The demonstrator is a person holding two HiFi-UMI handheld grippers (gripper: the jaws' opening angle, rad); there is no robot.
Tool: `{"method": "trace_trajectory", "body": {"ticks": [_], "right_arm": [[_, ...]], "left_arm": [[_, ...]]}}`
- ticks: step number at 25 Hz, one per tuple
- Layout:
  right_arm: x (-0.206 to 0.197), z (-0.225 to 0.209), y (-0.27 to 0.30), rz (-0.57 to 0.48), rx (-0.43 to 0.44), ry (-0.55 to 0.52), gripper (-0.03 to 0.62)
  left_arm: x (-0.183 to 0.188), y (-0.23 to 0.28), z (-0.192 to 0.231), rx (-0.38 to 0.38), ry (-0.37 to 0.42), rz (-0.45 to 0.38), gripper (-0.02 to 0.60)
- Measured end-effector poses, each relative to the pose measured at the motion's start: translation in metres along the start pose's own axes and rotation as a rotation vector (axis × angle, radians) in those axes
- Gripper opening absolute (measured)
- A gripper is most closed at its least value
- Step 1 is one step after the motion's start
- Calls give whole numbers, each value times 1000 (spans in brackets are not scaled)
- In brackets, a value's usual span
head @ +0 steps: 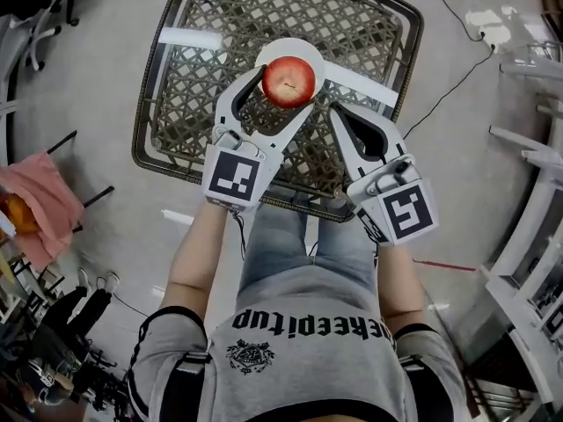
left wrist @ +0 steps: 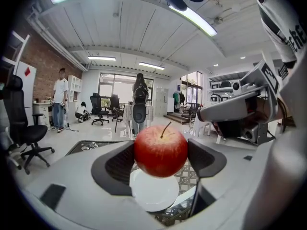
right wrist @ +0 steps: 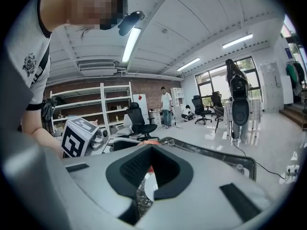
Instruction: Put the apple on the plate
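Note:
A red apple [head: 288, 81] with a short stem is clamped between the two dark pads of my left gripper [head: 288, 84]. It hangs right over a small white plate [head: 310, 53] on the lattice table [head: 369, 25]. The left gripper view has the apple [left wrist: 160, 150] between the jaws of the left gripper [left wrist: 160, 153], the plate [left wrist: 154, 193] just below it. My right gripper [head: 338, 110] is shut and empty, just right of the apple at the plate's edge. Through the slit in its jaws, the right gripper [right wrist: 149, 172] view shows a sliver of plate [right wrist: 149, 185].
The table has a dark raised rim [head: 141, 139] and stands on a pale floor. A black cable [head: 449, 86] runs off to the right, near white chairs [head: 528, 148]. A pink cloth [head: 35, 200] lies at the left. Office chairs [left wrist: 29, 133] and people [left wrist: 60, 97] stand far back.

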State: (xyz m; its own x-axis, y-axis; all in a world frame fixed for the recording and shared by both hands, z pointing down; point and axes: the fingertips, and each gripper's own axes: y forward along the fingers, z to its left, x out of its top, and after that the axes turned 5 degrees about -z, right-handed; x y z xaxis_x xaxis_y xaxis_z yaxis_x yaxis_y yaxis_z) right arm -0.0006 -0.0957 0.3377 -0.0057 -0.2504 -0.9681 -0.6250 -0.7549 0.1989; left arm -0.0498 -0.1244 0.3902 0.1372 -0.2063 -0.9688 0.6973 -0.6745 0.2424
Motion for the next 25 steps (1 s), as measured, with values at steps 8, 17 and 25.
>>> {"method": "trace_trajectory", "body": {"ticks": [8,17,25], "right_arm": [[-27,-7,13,39,15,19,12],[-42,-12,19,57,13,34,12],[-59,-15,26,83,17,35,12]], "left_arm": [[-26,14,7,8,3,3,377],[-50,26,14,16,-10,13,377],[-74,33,18,20,-29,33,377]]}}
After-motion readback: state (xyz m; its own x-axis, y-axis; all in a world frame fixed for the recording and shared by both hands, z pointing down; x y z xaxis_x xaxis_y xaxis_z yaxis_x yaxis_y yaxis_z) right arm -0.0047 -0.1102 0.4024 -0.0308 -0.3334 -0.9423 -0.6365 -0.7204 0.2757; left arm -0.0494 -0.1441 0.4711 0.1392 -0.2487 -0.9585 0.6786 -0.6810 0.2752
